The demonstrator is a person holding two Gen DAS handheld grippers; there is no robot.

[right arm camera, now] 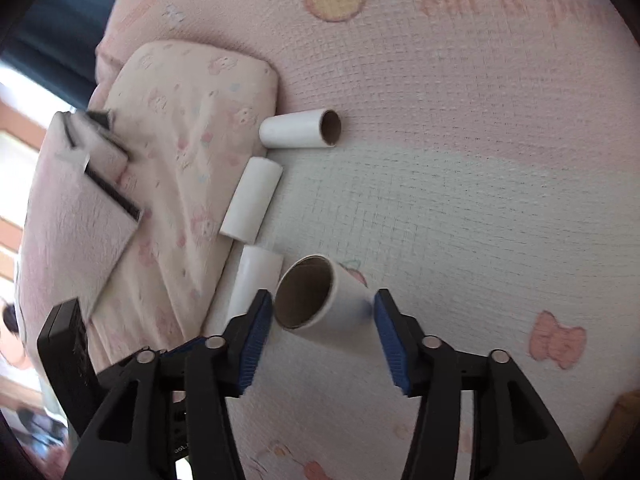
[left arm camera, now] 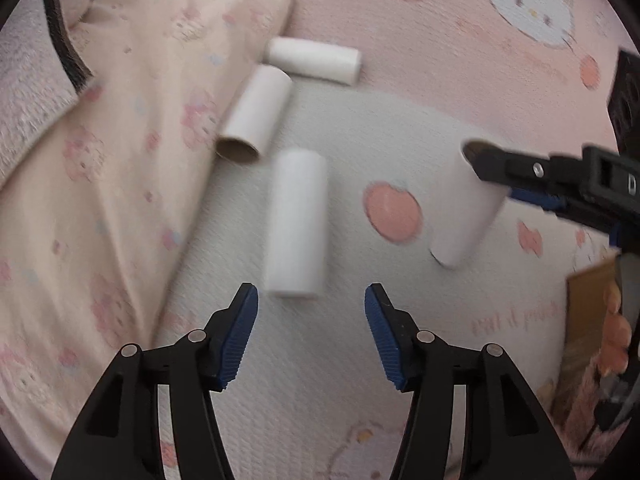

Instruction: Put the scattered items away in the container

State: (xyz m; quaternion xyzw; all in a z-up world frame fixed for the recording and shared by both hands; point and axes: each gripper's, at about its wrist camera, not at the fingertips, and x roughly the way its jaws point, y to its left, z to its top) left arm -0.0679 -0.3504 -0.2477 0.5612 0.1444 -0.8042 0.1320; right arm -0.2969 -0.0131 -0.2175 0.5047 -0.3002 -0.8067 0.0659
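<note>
Four cardboard tubes are scattered on a pink printed bedspread (right arm camera: 460, 128) beside a pillow (right arm camera: 188, 128). One tilted tube (right arm camera: 320, 300) is bracketed by the right tongs (right arm camera: 323, 305), whose pads are spread wide at its sides and not clamped, as far as can be judged. The left tongs (left arm camera: 311, 300) are held wide and empty, just short of another tube (left arm camera: 297, 222). The tubes are judged light, hollow and easily crushed; a gentle hold across the mid-body is advised. No container is clearly seen.
</note>
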